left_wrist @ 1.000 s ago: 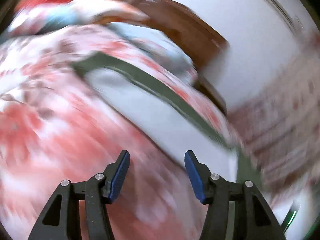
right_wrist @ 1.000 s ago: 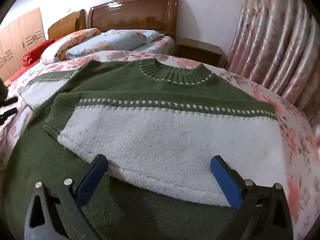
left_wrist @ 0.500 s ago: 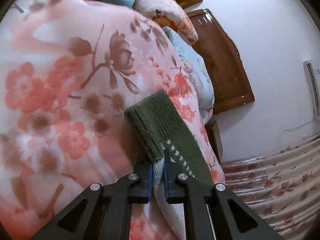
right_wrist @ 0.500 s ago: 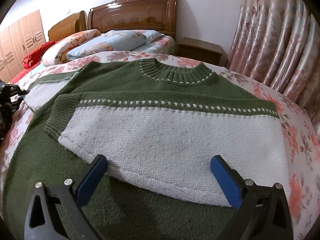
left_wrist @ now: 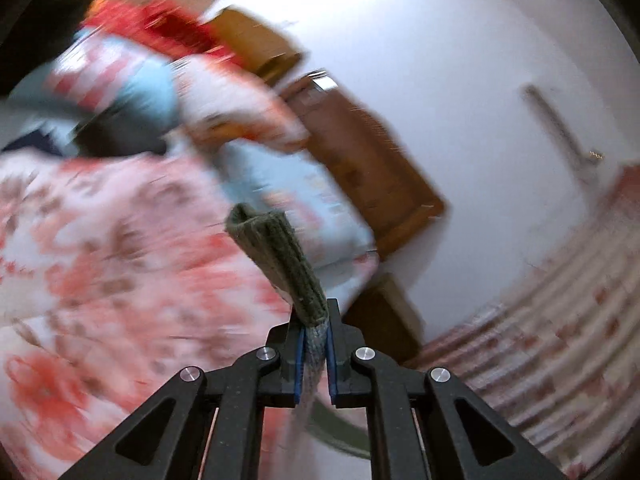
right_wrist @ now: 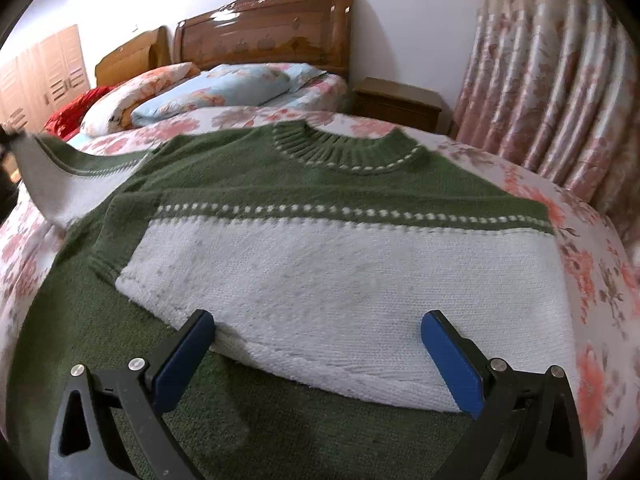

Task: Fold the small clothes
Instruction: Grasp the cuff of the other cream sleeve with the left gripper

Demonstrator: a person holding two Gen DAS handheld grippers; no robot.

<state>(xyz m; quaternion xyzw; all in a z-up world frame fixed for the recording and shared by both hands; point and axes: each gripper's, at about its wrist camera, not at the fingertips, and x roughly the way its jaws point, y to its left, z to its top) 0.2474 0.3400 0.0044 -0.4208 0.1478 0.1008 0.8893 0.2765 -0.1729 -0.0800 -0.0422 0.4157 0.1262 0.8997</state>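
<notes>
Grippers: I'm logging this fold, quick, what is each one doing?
Left tool: shut on the sleeve.
Right tool: open, holding nothing, over the sweater.

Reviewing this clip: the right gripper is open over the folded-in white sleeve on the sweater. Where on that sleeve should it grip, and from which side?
Best bet is the green ribbed cuff, approached from the near, left side of the sweater. The cuff is the sleeve's free end, thick and lying loose on the green body, so fingers can slide under it. The right gripper is open, just above the sleeve's near edge.
</notes>
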